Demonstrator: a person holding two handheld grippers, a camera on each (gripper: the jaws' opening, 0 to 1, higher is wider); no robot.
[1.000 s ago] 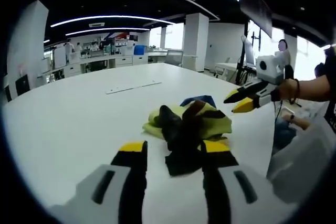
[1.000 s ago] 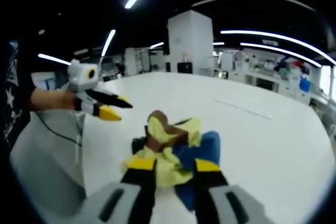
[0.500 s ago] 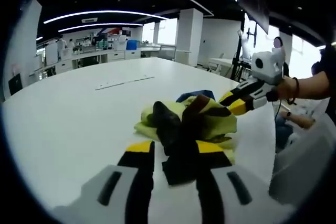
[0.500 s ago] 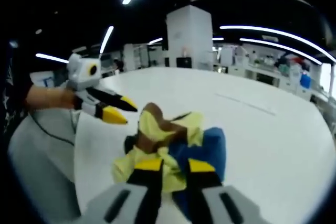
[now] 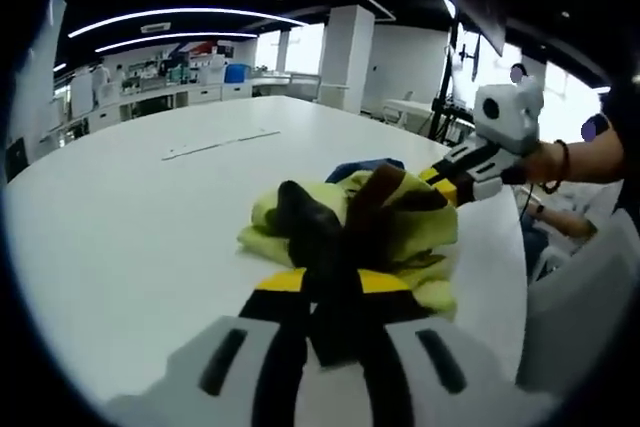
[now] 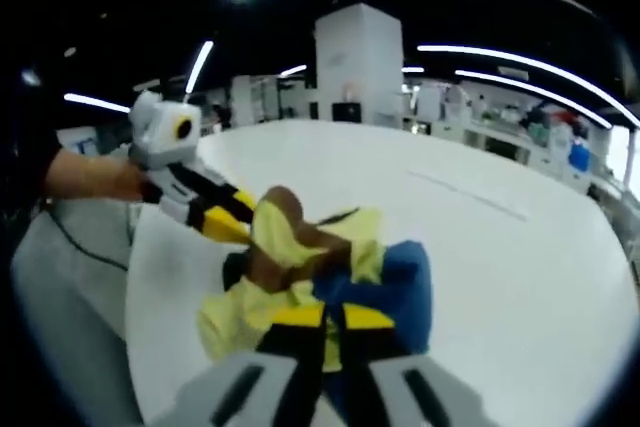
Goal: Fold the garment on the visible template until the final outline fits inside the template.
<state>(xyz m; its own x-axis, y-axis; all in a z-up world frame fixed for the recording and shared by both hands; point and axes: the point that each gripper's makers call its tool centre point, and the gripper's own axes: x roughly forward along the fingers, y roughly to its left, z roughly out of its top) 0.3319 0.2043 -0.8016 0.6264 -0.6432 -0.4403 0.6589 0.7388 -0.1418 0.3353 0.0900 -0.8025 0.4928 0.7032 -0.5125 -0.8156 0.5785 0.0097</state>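
I have the garment (image 5: 352, 232) bunched in a heap on the white tabletop (image 5: 130, 207), yellow cloth with dark brown and black patches and a blue part on its far side. It isn't spread flat, so I judge both claws are gathering edges to open it out before any fold.

In the left gripper view, my left claw (image 5: 335, 287) sits at 6 o'clock with its yellow-tipped jaws drawn narrow, pinching a black flap of the garment between them. The right claw (image 5: 447, 179) comes in from 2 o'clock, tips buried against the yellow cloth.

The right gripper view adds what the first cannot: the blue part (image 6: 395, 282) lies large at 4 o'clock of the heap. My right claw (image 6: 330, 319) is narrowed onto the cloth at the yellow and blue seam. From here the left claw (image 6: 225, 215) enters from 10 o'clock, touching the heap's yellow edge. I can't make out any template outline on the tabletop.
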